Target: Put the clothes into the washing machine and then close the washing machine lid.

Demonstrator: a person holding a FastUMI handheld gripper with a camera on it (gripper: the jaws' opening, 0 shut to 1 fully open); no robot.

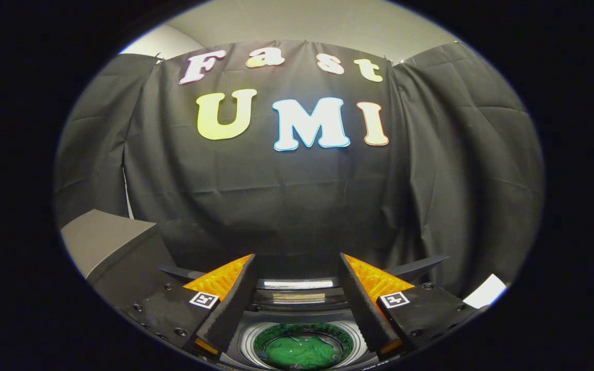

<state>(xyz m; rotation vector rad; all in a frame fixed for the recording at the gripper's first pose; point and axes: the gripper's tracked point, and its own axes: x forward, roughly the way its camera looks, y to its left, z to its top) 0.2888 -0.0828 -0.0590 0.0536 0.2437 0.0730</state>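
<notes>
Hanging across everything beyond the claw, the black booth cloth takes the far ground, and off to the left of the fingers sits a grey box. Down low, the washing machine lies straight ahead with its drum open to view, raised lid just past the fingertips. And there's the green garment, bunched inside the drum, below and between the fingers. The gripper holds its fingers spread wide apart, nothing in them
</notes>
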